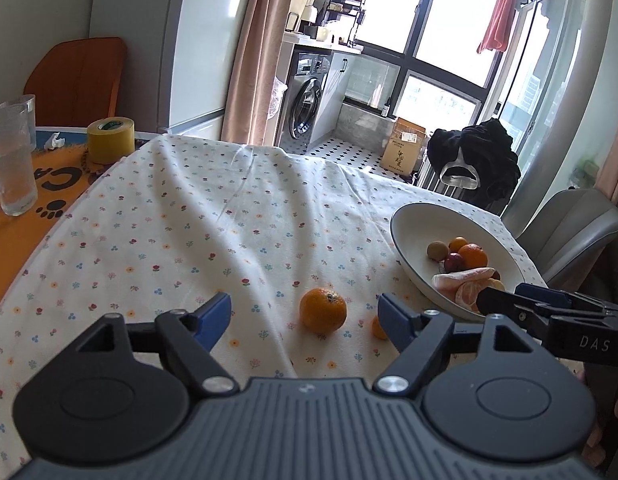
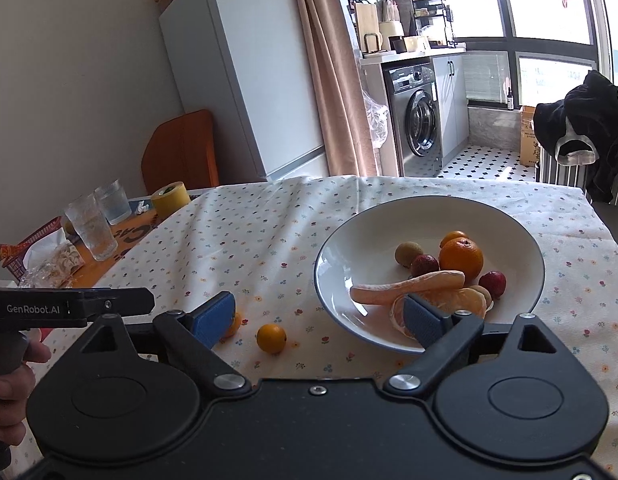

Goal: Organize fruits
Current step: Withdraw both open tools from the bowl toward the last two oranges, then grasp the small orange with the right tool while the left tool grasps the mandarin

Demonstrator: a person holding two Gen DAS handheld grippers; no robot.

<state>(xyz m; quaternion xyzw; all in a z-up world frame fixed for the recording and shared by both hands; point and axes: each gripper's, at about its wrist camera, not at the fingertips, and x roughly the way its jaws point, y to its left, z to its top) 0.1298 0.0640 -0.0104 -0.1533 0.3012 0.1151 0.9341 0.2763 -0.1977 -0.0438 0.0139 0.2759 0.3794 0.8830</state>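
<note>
Left gripper (image 1: pixel 305 312) hangs low over the floral tablecloth (image 1: pixel 181 216), jaws spread wide w/ nothing between the blue pads (image 1: pixel 215 316) except a mandarin (image 1: pixel 323 310) sitting on the cloth just ahead, untouched. A smaller orange fruit (image 1: pixel 378 327) lies beside the right-hand pad, partly hidden by it. Right gripper (image 2: pixel 321 316) is likewise released, jaws wide apart; its right pad sits in front of the near rim of the white bowl (image 2: pixel 337 240), over the peeled citrus segments (image 2: pixel 461 304), contact not clear. From the right wrist view the mandarin (image 2: pixel 271 338) rests on the cloth between the pads, left of the bowl, and the small fruit (image 2: pixel 233 324) peeks out by the left pad. Bowl holds a whole orange (image 2: pixel 461 258), a kiwi (image 2: pixel 408 253), 2 dark red fruits (image 2: pixel 425 265), peel strip (image 2: pixel 409 286). Further left, off the cloth: 2 glasses (image 2: pixel 93 232), yellow tape roll (image 2: pixel 171 199). Beyond the table: fridge (image 2: pixel 245 80), washing machine (image 2: pixel 417 116), windows.
</note>
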